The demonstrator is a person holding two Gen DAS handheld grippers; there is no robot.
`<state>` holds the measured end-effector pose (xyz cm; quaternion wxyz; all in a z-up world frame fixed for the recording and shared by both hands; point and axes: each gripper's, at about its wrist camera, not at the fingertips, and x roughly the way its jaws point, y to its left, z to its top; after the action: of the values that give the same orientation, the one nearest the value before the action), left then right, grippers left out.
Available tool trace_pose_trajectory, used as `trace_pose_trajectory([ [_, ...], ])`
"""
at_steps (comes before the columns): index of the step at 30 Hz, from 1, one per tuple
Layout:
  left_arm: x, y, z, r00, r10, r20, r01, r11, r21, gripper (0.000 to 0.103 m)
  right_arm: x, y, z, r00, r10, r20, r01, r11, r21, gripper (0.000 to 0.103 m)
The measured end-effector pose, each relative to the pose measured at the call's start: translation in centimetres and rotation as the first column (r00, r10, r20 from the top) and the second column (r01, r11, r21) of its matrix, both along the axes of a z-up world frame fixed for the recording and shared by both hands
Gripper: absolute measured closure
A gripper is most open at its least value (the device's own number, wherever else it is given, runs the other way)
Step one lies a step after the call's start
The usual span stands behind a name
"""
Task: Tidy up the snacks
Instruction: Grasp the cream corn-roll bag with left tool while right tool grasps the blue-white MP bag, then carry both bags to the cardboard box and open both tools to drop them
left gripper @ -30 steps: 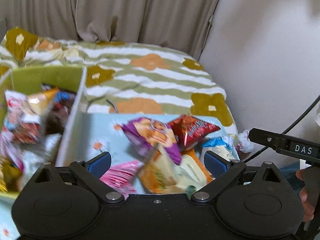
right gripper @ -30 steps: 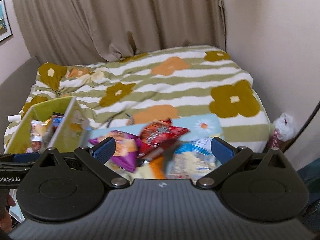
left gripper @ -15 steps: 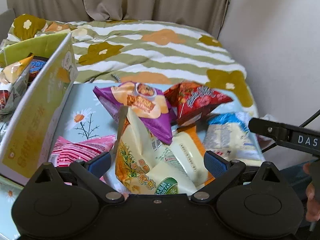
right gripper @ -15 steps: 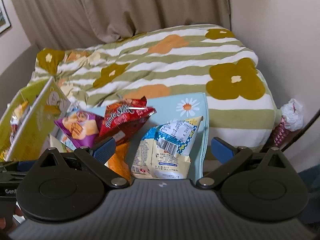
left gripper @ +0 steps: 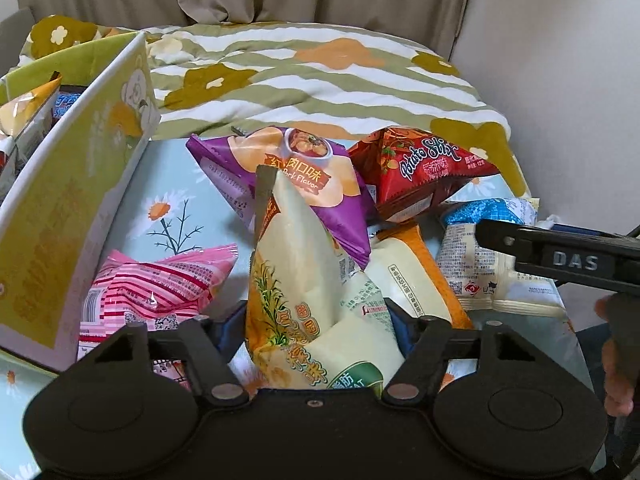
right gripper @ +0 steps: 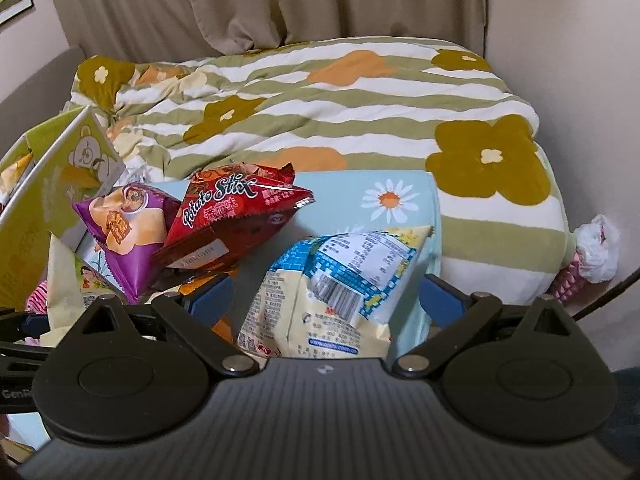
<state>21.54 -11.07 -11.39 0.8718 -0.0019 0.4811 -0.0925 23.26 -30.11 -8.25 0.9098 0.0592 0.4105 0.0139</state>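
The left gripper [left gripper: 316, 320] has just been closing on the cream-and-orange snack bag [left gripper: 304, 300] between its pads; next, lift it toward the green box [left gripper: 72, 200] at its left. The right gripper [right gripper: 326, 300] stands wide around the blue-and-cream packet [right gripper: 340, 280], not gripping.

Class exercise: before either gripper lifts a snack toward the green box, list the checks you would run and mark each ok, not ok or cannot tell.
1. Left gripper jaws, just closing, press the cream-and-orange packet: ok.
2. Right gripper straddles the blue-and-cream packet, pads off it: not ok, open.
3. Purple packet leans on the cream-and-orange packet and may shift: not ok.
4. Green box has space left: cannot tell.
5. Red Potato Stix bag outside both grippers: ok.
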Motion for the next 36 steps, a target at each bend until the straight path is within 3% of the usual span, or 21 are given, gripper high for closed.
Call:
trace_pose_trajectory([
  [6,-0.5,0.5,0.5,1.000,0.005,-0.001,-0.005,1.000,-0.029,0.039,1.2,1.0,-1.0,0.999,0.023,-0.027,-0.023,1.000,-0.008,0.000],
  [18,-1.7,2.3,1.5,0.999,0.045,0.006,-0.044,0.994,-0.095,0.040,2.9,1.4,-3.2,0.996,-0.008,-0.084,0.007,1.000,-0.013,0.001],
  [20,-1.9,2.4,1.8,0.999,0.048,0.015,-0.046,0.995,-0.092,0.040,3.0,1.3,-3.3,0.996,-0.007,-0.089,0.006,1.000,-0.015,0.007],
  [22,-2.0,2.5,2.1,0.999,0.046,0.025,-0.044,0.994,-0.096,0.040,2.9,1.4,-3.2,0.996,0.009,-0.091,-0.010,1.000,-0.016,0.021],
  [24,-2.2,2.5,2.5,0.999,0.041,0.035,-0.038,0.995,-0.096,0.040,2.8,1.5,-2.9,0.995,0.020,-0.095,-0.022,0.999,-0.026,0.026],
  [36,-3.9,2.9,5.9,0.991,0.037,0.126,-0.022,0.993,-0.115,0.040,-1.1,0.3,0.4,0.998,-0.034,-0.046,0.034,0.999,-0.013,0.029],
])
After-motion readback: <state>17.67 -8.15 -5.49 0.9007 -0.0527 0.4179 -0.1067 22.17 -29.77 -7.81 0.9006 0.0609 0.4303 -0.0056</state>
